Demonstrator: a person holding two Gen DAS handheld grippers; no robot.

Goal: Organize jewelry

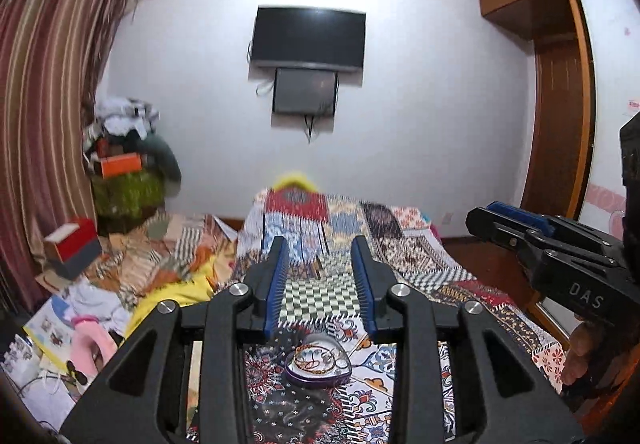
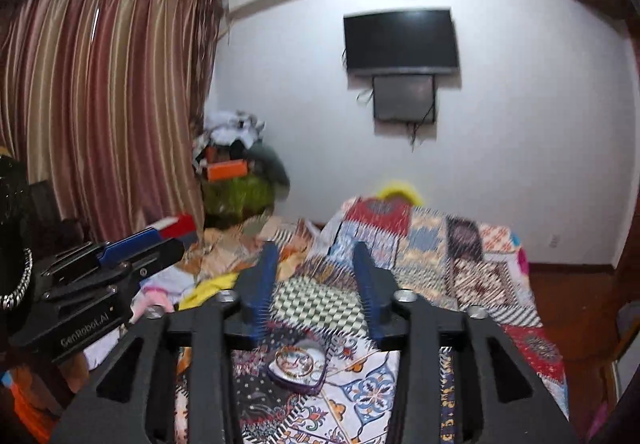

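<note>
A purple heart-shaped dish [image 1: 320,380] lies on the patchwork bed cover and holds several bangles [image 1: 316,358], some gold and one beaded. My left gripper [image 1: 320,258] hovers above and beyond the dish, open, with nothing between its blue-padded fingers. In the right wrist view the same dish [image 2: 296,384] with its bangles [image 2: 294,358] sits low between the arms of my right gripper [image 2: 316,264], which is also open and empty. Each gripper shows from the side in the other's view: the right gripper [image 1: 496,217] at the right edge, the left gripper [image 2: 160,242] at the left.
The bed cover [image 1: 440,264] stretches ahead to a white wall with a TV [image 1: 310,37]. Left of the bed are loose clothes, papers, a red-and-grey box [image 1: 72,244] and a clothes pile. A wooden wardrobe [image 1: 560,103] stands at the right. A hand [image 1: 580,352] holds the right gripper.
</note>
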